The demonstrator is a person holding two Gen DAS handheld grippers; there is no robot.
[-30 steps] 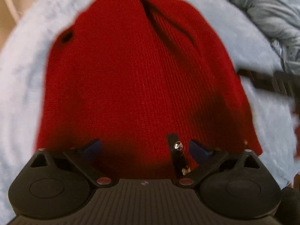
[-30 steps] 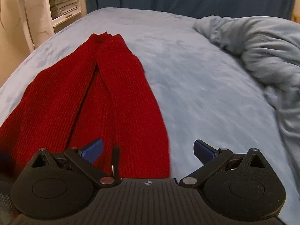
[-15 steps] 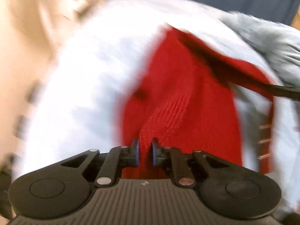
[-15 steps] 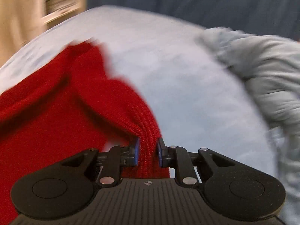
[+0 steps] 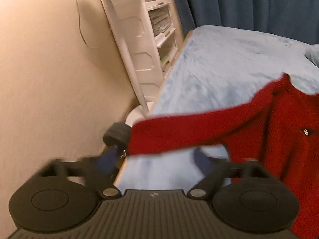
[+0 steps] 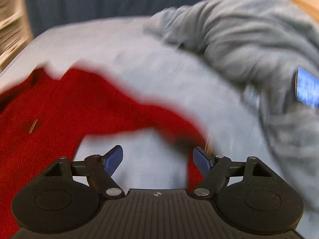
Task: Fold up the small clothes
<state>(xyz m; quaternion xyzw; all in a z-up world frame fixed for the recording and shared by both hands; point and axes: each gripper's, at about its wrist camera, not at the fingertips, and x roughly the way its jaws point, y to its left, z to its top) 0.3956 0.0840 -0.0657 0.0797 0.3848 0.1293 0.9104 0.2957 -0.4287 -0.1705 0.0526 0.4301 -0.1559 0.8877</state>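
Observation:
A red knit sweater [image 5: 279, 131] lies on the light blue bed [image 5: 219, 59]. In the left wrist view one sleeve [image 5: 179, 133] stretches left, its cuff reaching past the bed's edge. My left gripper [image 5: 155, 159] hovers just short of that sleeve, jaws opening, with only sheet between them. In the right wrist view the sweater [image 6: 49, 109] fills the left side, and the other sleeve [image 6: 159, 117] runs right, ending by the right blue pad [image 6: 201, 161]. My right gripper [image 6: 157, 159] is opening too, with bare sheet between its pads.
A rumpled grey-blue duvet [image 6: 249, 39] is piled at the right, with a blue-labelled object [image 6: 307, 87] on it. Beside the bed's left edge stand a white fan pole [image 5: 127, 49], a white shelf [image 5: 159, 23] and a beige wall [image 5: 49, 79]. A dark curtain [image 5: 249, 2] hangs behind.
Both grippers first stood open over the folded-in sleeves, then shut on the knit fabric. They swung outward with the sleeves, left one leftward and up, right one rightward, and have now let go.

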